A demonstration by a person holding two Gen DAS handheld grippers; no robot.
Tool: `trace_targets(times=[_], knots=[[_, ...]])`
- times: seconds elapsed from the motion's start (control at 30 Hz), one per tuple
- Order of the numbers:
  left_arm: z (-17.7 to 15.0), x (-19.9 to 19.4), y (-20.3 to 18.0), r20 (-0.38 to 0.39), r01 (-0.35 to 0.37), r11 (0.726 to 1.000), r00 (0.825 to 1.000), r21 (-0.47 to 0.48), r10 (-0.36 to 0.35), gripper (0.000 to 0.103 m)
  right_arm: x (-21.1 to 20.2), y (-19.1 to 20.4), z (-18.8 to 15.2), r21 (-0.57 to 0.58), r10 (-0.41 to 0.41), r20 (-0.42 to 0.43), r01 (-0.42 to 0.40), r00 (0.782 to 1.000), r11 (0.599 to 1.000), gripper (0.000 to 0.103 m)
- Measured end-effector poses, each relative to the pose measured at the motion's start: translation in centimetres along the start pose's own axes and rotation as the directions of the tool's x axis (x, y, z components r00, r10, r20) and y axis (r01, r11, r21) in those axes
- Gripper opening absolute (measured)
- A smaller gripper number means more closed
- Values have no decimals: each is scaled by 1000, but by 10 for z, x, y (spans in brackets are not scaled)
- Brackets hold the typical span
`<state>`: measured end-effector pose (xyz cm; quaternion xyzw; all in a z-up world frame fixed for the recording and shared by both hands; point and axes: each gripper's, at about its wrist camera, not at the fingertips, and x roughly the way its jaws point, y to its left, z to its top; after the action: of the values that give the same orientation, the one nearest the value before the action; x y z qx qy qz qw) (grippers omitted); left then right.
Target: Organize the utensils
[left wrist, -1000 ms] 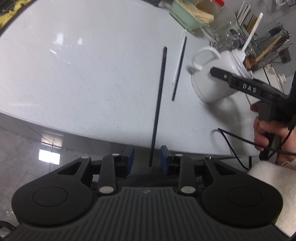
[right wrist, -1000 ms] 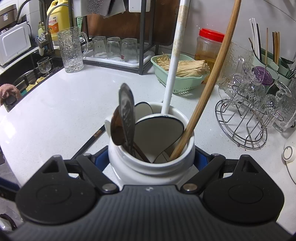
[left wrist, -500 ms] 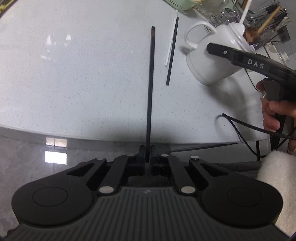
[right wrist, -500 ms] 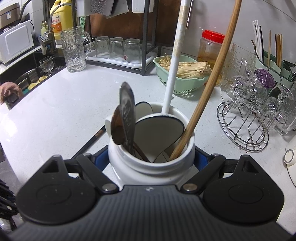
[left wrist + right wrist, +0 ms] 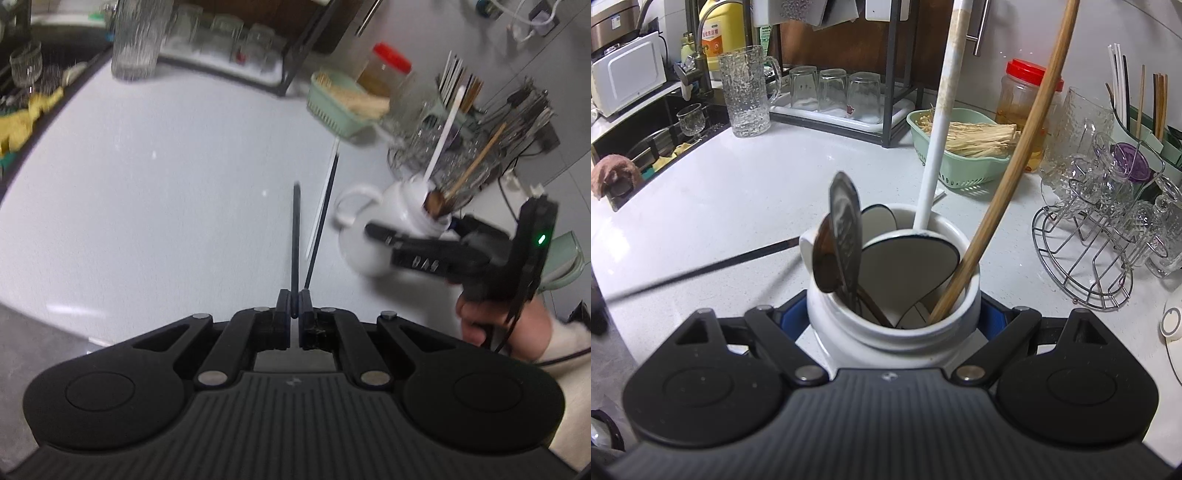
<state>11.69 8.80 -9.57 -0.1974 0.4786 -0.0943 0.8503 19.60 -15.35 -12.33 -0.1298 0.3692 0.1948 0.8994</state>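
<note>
Counter: two chopsticks (one white)

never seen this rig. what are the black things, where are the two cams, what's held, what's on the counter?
No robot: a person holds a two-finger gripper in each hand, each with a fisheye camera looking along its jaws. The black bulk at the bottom of each picture is that gripper's body. The left gripper is shut on a black chopstick. The right gripper clamps a white jar of spoons and ladles; the left view shows it from outside. On the counter lie two more chopsticks, one black, one white, beside the jar, with a green basket and a glass rack behind.
</note>
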Motion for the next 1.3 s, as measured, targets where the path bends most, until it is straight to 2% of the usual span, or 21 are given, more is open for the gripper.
trace_targets(times=[0.3, 0.57, 0.77, 1.3], knots=[[51, -40, -28, 152, -64, 994, 987, 84, 51, 4, 1, 1, -1, -11, 10, 24, -9, 1000, 1000, 92], [71, -48, -51, 263, -66, 993, 964, 93, 40, 3, 7, 9, 2, 3, -4, 64, 4, 998, 1000, 92], [85, -49, -58, 298, -16, 998, 954, 67, -5, 3, 9, 14, 3, 12, -19, 68, 18, 998, 1000, 92], [113, -72, -98, 354, -5, 981, 933, 193, -64, 0, 10, 14, 4, 23, -28, 70, 27, 997, 999, 92]])
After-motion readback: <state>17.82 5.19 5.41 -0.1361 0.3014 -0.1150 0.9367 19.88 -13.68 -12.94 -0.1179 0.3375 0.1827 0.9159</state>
